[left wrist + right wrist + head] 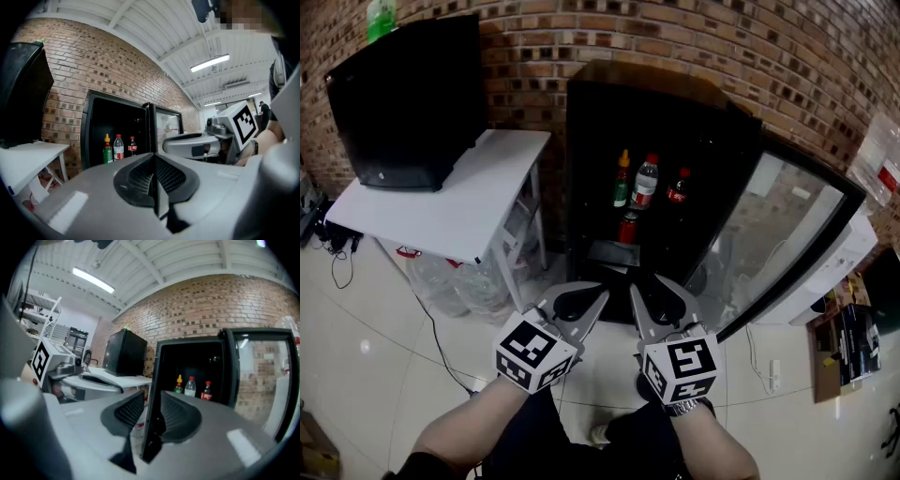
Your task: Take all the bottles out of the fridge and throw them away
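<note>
A black fridge (591, 141) stands open against the brick wall, its glass door (778, 234) swung out to the right. On its upper shelf stand a green bottle with a yellow cap (622, 180), a clear water bottle (645, 183) and a cola bottle (678, 187). A red bottle (627, 228) sits on the shelf below. Both grippers hover side by side in front of the fridge, well short of the bottles. My left gripper (581, 302) is shut and empty. My right gripper (659, 302) shows a narrow gap between its jaws, with nothing in it.
A white table (450, 202) left of the fridge carries a black box-shaped appliance (412, 103) with a green bottle (381, 17) on top. Plastic bags (459, 277) lie under the table. A cardboard box (848, 342) sits on the floor at right, and cables trail at left.
</note>
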`<action>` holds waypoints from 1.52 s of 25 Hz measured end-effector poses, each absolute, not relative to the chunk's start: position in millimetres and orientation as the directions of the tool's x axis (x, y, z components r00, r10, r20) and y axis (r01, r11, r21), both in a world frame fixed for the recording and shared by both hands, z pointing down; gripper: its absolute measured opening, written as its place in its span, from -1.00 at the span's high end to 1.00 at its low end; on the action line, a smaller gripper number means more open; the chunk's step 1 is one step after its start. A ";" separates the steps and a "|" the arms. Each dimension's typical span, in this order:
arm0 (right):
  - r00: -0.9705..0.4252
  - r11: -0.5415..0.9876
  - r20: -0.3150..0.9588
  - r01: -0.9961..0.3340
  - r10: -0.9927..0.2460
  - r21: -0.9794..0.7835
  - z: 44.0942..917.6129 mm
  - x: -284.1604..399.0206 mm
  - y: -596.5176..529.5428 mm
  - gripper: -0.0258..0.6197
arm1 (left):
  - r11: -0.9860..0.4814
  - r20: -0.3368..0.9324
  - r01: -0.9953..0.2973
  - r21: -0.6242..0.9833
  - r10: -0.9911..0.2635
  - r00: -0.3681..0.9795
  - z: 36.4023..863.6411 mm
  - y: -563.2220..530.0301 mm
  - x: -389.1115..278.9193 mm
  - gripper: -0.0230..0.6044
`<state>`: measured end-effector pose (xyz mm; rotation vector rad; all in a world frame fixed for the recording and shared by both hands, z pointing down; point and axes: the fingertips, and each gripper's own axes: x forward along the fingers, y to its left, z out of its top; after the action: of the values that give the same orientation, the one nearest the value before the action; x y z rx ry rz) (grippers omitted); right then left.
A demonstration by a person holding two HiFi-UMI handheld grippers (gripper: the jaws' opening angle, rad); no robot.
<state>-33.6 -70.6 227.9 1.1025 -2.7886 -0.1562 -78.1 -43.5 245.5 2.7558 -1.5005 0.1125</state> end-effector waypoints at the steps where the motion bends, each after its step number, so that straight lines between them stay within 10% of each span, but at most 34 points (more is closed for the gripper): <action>1: -0.719 0.723 0.091 -0.674 -0.689 0.151 227.0 -39.5 -82.6 0.59 | -0.539 0.065 -0.841 -0.034 -0.841 0.537 246.5 -52.0 -83.3 0.91; 38: -0.494 0.532 0.206 -0.818 -0.845 0.219 244.1 -179.1 -433.8 0.28 | -0.637 0.156 -0.771 -0.023 -0.764 0.626 296.4 -228.2 -158.6 0.91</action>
<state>-179.1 -433.8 244.1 1.3880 -2.4864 -0.1332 -158.6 -228.2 296.4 2.7910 -1.3179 0.2348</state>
